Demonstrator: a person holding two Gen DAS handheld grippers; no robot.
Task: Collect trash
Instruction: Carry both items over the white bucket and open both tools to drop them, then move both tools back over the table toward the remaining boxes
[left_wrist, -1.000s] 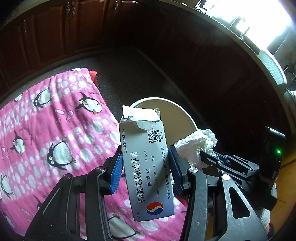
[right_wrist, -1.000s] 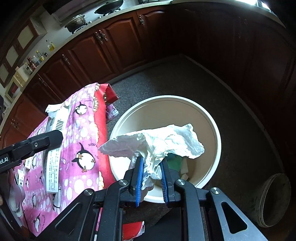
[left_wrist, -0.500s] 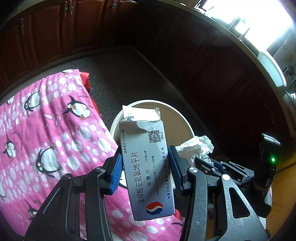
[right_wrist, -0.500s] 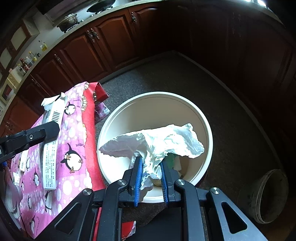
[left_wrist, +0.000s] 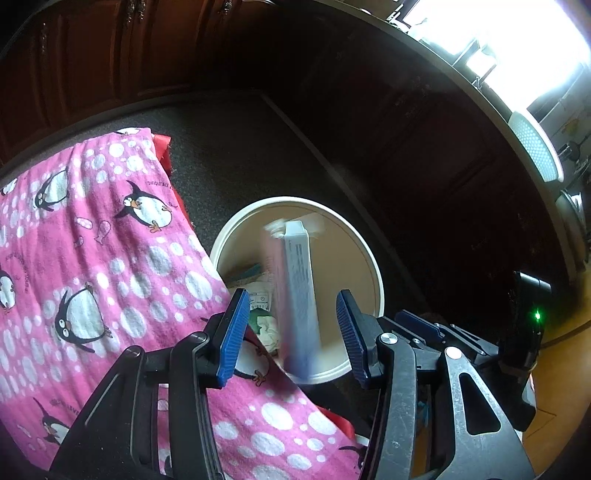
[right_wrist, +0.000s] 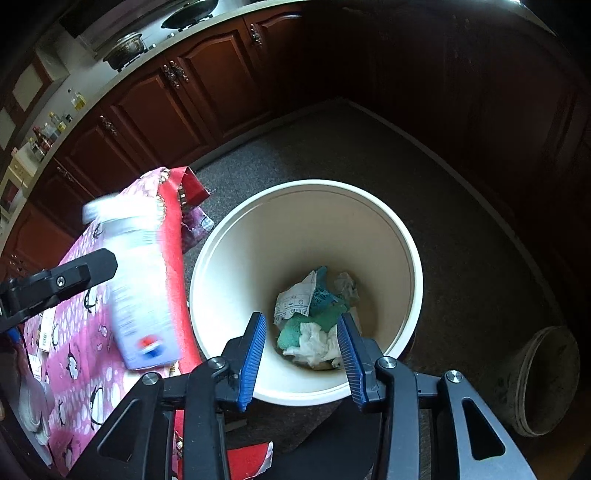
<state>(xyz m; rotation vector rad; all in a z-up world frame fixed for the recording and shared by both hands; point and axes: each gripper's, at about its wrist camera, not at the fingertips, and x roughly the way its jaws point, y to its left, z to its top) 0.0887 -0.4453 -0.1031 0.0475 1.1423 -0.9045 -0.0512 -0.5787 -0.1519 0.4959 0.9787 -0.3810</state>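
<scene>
One medicine box (left_wrist: 299, 295) blurs between the left gripper's (left_wrist: 291, 332) parted fingers (left_wrist: 231, 332).

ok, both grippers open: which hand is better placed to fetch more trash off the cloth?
Left, probably. The left gripper is beside the pink cloth, where small cartons lie; the right gripper hangs over the bin, farther from them.

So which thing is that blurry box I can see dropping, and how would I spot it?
Find the big cream bucket on the dark floor beside the pink penguin cloth. The box is falling at the bucket's edge, between the open left gripper's fingers. It alone is a long, smeared white carton with a red-and-blue logo.
</scene>
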